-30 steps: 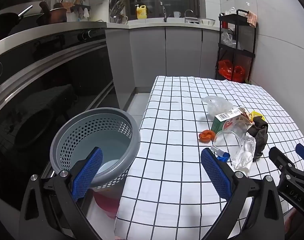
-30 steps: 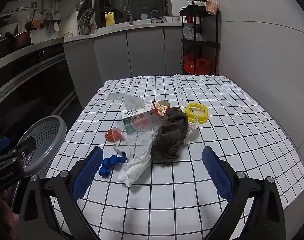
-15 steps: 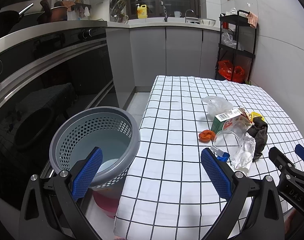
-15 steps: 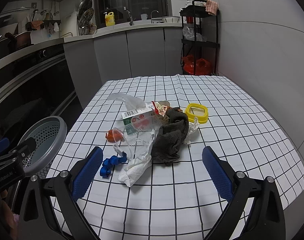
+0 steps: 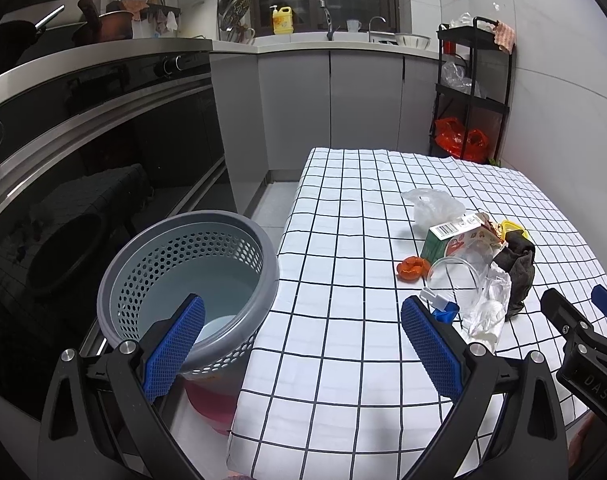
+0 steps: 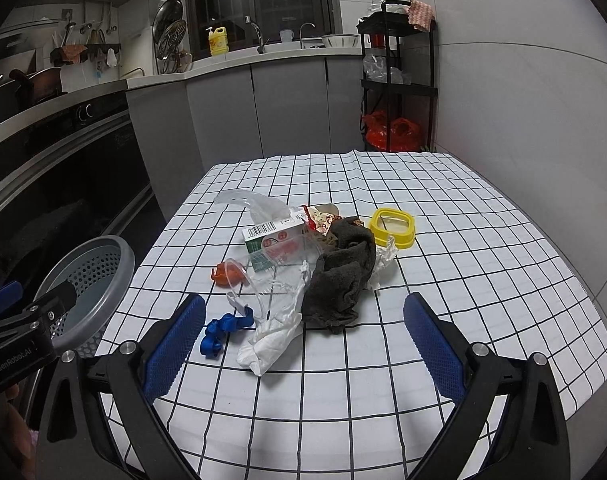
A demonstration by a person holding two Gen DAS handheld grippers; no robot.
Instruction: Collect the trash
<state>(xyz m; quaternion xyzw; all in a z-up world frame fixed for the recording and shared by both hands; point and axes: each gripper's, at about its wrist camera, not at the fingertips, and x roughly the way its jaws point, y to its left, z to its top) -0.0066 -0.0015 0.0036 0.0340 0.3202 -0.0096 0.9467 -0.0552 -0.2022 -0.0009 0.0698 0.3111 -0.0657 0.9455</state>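
Trash pile stretches diagonally across checked tablecloth.

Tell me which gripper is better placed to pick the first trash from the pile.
Right. The right gripper is open and faces the trash pile directly; the left gripper points between the gray basket and the pile.

1. "GenRobot.AI" is printed in pale letters on the black body of the left gripper, seen from the right wrist view.
2. "DAS" stands on the black body of the right gripper, seen from the left wrist view.
3. The green carton bears a barcode; its digits and other print are too small to read.
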